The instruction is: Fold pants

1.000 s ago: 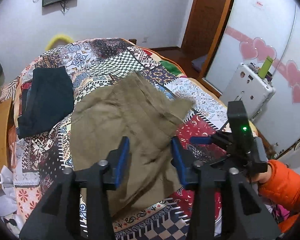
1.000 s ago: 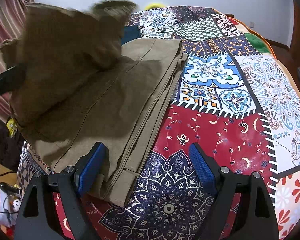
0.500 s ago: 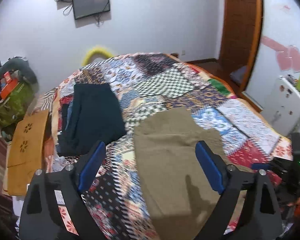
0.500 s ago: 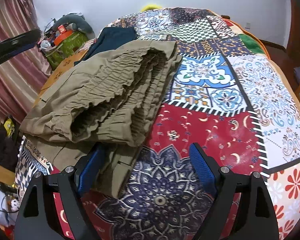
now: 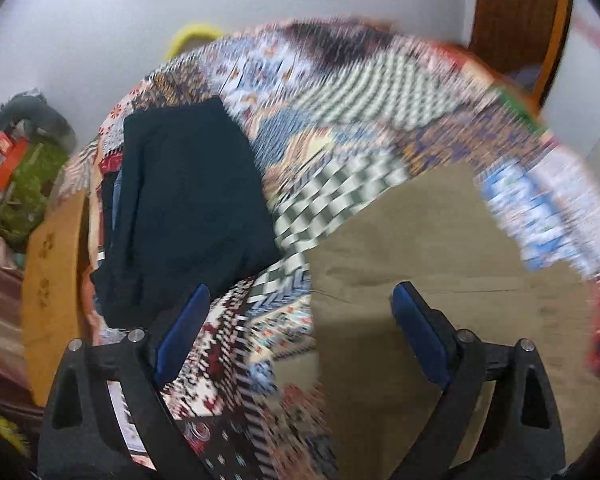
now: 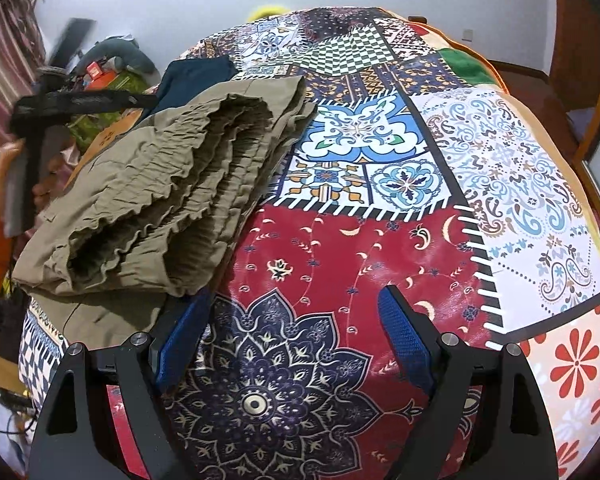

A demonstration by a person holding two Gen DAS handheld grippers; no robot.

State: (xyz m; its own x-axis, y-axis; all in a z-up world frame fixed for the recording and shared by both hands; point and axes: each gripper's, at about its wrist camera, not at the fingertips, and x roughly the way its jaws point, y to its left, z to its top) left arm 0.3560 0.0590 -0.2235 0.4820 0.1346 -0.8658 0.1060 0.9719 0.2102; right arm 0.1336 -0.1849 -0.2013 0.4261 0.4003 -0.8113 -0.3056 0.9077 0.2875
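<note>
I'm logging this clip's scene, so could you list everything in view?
khaki pants: one, olive-khaki, folded on the near left of the bed
dark garment: one, navy, folded, farther along the bed's left side
patchwork bedspread: one, multicoloured, covering the bed
wooden board: one, tan, beside the bed's left edge
green bag: one, left by the wall
door: one, brown, far right
left tongs: one, black with blue pads, open
right tongs: one, same colours, open, empty
</note>
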